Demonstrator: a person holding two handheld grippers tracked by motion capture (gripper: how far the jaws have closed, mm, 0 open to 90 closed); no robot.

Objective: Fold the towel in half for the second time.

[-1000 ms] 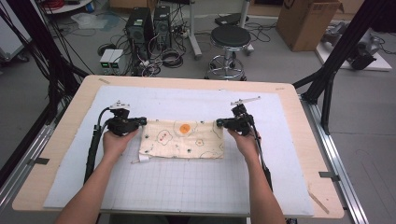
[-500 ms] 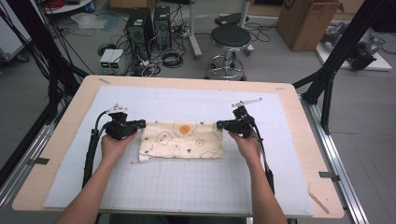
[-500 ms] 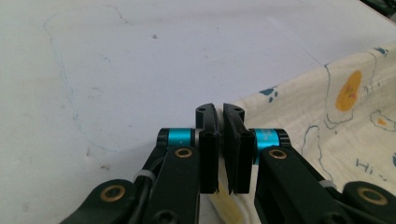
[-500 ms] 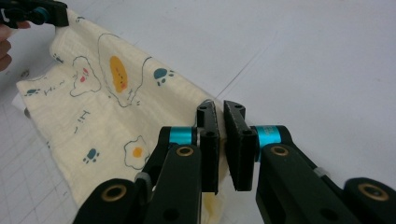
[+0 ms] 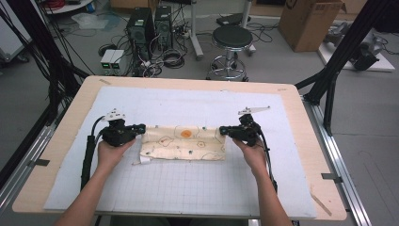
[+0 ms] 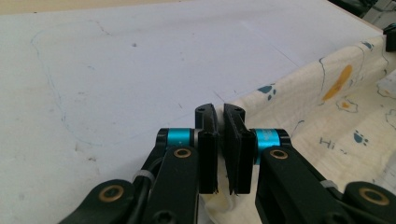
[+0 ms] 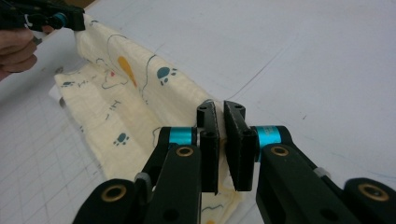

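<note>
Mid-tabletop, on white gridded mat [image 5: 188,183]: cream printed cotton cloth [image 5: 183,143], folded. Left tool [image 5: 139,128] and right tool [image 5: 224,130] clamped narrow on far corners. Best kept level, evenly tensioned, drawn toward near edge for square fold.

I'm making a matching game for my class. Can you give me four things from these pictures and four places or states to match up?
Things:
1. cloth
2. stool
3. left gripper
4. box

Places or states:
A. on the floor, far right
B. shut on the cloth's left end
C. on the floor beyond the table
D. held at both ends

Pairs: 1-D, 2-C, 3-B, 4-A
</note>
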